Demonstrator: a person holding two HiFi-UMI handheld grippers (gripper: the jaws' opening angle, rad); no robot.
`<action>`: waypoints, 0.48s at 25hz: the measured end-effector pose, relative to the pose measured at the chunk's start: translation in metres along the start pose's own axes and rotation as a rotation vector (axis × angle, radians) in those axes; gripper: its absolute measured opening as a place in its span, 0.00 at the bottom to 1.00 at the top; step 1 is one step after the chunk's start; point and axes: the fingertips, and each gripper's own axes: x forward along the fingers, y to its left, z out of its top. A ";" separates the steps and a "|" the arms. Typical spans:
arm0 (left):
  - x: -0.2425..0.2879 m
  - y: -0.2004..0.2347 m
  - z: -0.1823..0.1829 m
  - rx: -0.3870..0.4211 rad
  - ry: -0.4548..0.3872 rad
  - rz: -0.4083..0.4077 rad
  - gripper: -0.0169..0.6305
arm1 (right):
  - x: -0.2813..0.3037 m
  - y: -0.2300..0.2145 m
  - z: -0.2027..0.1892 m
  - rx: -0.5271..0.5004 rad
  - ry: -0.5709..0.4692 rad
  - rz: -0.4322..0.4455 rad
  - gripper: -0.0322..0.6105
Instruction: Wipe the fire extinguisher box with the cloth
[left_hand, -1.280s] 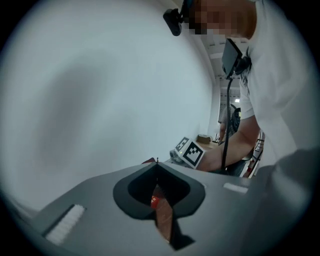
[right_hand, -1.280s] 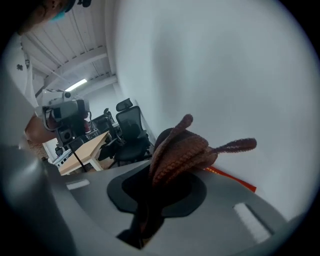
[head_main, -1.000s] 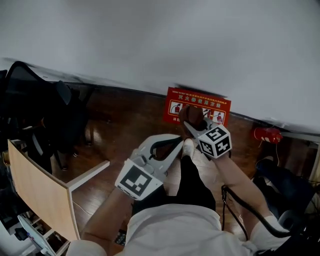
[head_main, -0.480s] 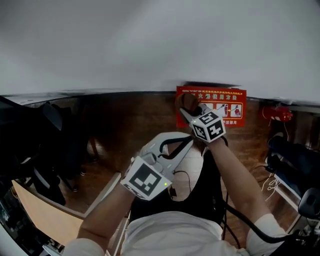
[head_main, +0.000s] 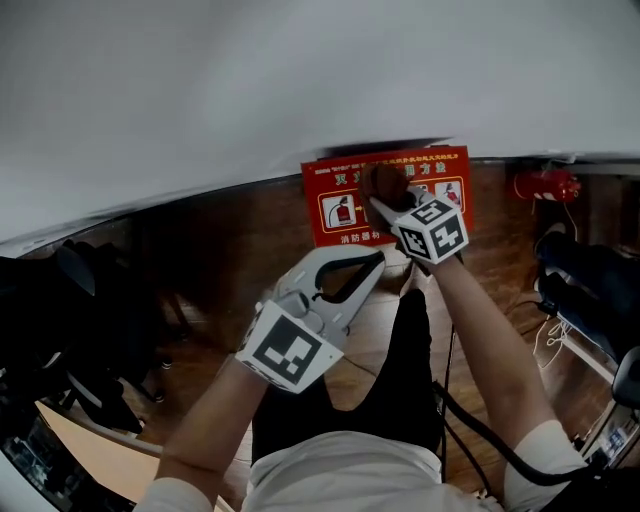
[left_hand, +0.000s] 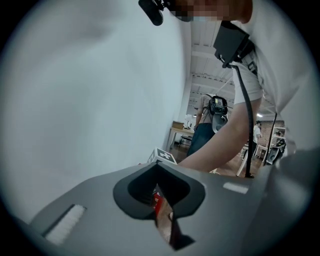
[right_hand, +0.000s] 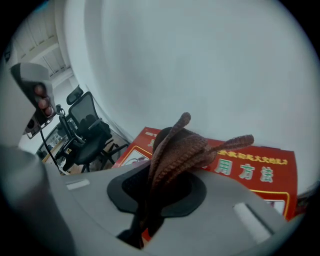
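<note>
Since half a second ago the cloth (head_main: 382, 184) has slid from the left edge of the fire extinguisher box (head_main: 335, 208) toward its middle. Nearest, the left gripper (head_main: 378, 262) hangs closed, empty. Beyond, the right gripper (head_main: 386, 206) pinches the cloth over the red box by the wall (head_main: 300, 80). Mid-wipe, I'd say; its right half likely comes next.

A: Can you see the whole red box (head_main: 335, 210)?
B: No. The brown cloth (head_main: 383, 183) covers its middle, and the right tool (head_main: 380, 205) has its tips lost in the cloth.
A: And from the left tool (left_hand: 162, 215)?
B: Just a thin red strip. The tool's grey body hides the rest.
A: The small words on the box?
B: Too tiny to read.
</note>
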 end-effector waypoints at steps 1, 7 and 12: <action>0.009 -0.004 0.003 0.007 0.002 -0.008 0.03 | -0.010 -0.012 -0.004 0.013 -0.002 -0.007 0.13; 0.063 -0.025 0.020 0.019 0.014 -0.015 0.03 | -0.065 -0.083 -0.033 0.054 -0.005 -0.034 0.13; 0.107 -0.039 0.035 0.024 0.031 -0.026 0.03 | -0.101 -0.128 -0.049 0.073 -0.004 -0.024 0.13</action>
